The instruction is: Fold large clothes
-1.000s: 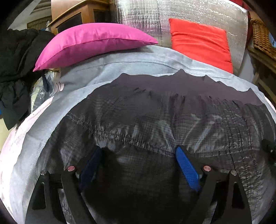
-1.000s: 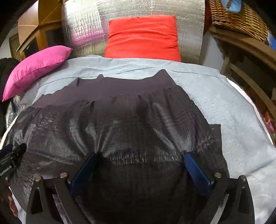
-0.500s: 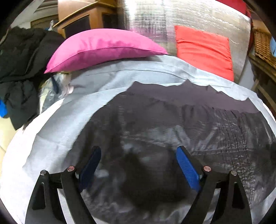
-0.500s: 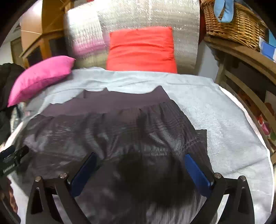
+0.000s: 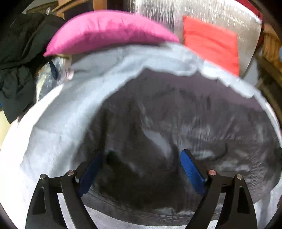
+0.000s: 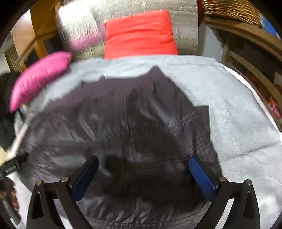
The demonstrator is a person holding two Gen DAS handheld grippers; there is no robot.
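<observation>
A dark grey quilted garment (image 5: pixel 176 126) (image 6: pixel 126 123) lies folded flat on a light grey sheet (image 5: pixel 58 123) (image 6: pixel 238 112), its plain dark band at the far edge. My left gripper (image 5: pixel 141 162) hovers over the garment's near left part, jaws wide open, nothing between the blue pads. My right gripper (image 6: pixel 142 169) stands open the same way above the garment's near right part. The garment's near hem shows just below both grippers. Both views are blurred by motion.
A pink pillow (image 5: pixel 109 31) (image 6: pixel 38 77) lies at the far left, a red cushion (image 5: pixel 213 42) (image 6: pixel 139 33) leans on a silver foil panel (image 6: pixel 183 21). Dark clothes (image 5: pixel 19 58) are piled at left. Wooden shelving (image 6: pixel 246 45) with a wicker basket (image 6: pixel 230 8) stands right.
Both grippers have pulled back and up from the garment, so more sheet and the near hem show. The jaws have stayed wide open and empty throughout.
</observation>
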